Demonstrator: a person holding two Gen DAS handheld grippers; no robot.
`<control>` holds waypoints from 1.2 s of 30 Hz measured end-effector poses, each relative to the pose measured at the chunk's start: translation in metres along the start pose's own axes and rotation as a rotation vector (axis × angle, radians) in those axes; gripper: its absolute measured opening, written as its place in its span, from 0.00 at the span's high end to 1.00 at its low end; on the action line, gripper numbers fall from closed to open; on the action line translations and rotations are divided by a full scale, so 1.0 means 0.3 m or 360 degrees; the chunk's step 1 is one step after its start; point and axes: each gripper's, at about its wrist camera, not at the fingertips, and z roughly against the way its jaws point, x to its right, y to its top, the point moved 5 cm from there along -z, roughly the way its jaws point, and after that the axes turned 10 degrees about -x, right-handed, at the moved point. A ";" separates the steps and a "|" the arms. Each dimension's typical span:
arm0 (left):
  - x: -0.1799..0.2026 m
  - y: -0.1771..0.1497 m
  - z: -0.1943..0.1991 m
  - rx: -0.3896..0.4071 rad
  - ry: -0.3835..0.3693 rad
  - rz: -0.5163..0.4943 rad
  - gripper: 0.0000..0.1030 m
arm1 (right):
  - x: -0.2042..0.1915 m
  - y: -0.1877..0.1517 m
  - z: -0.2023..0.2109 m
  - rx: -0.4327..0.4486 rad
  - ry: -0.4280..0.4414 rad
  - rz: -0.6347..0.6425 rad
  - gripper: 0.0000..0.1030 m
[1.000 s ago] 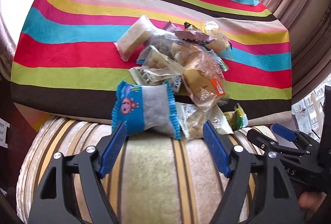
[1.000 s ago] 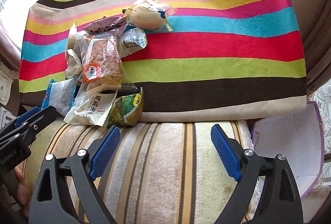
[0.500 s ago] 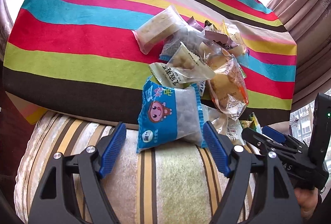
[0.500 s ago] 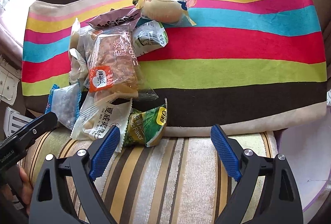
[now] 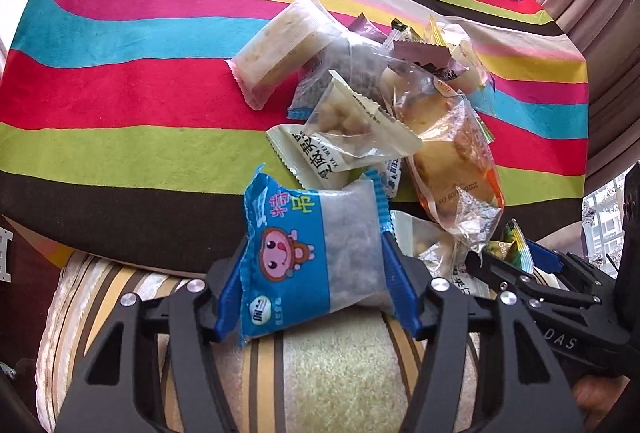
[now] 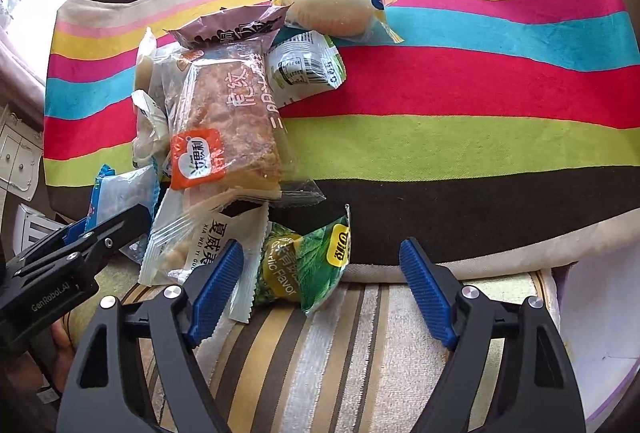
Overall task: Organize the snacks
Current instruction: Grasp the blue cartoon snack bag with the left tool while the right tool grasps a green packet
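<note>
Snacks (image 5: pixel 384 121) lie heaped right of centre in the left wrist view, on a striped cloth (image 5: pixel 120 105) above a striped cushion (image 5: pixel 340 373). At lower centre of that view the left gripper (image 5: pixel 316 281) reaches level toward the heap with its blue pads pressed on both side edges of a blue packet (image 5: pixel 312 257), which stands upright. In the right wrist view the right gripper (image 6: pixel 320 293) points forward low over the cushion, jaws spread wide, a green packet (image 6: pixel 312 265) lying between its pads without touching either.
</note>
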 end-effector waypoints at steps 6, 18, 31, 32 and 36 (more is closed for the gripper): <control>-0.016 -0.012 0.021 0.0042 -0.0014 0.0033 0.46 | -0.007 -0.015 0.006 0.0016 0.0028 0.0020 0.42; -0.024 -0.024 0.053 0.0091 -0.0011 0.0057 0.50 | 0.065 -0.062 0.058 0.0047 0.0184 -0.0061 0.59; -0.022 -0.044 0.086 0.0130 0.0008 0.0069 0.53 | 0.137 -0.090 0.106 0.0107 0.0235 -0.0149 0.60; -0.020 -0.045 0.088 0.0133 0.0011 0.0069 0.53 | 0.140 -0.089 0.108 0.0112 0.0227 -0.0155 0.60; -0.003 -0.053 0.099 0.0145 0.0018 0.0063 0.54 | 0.163 -0.102 0.121 0.0124 0.0197 -0.0171 0.60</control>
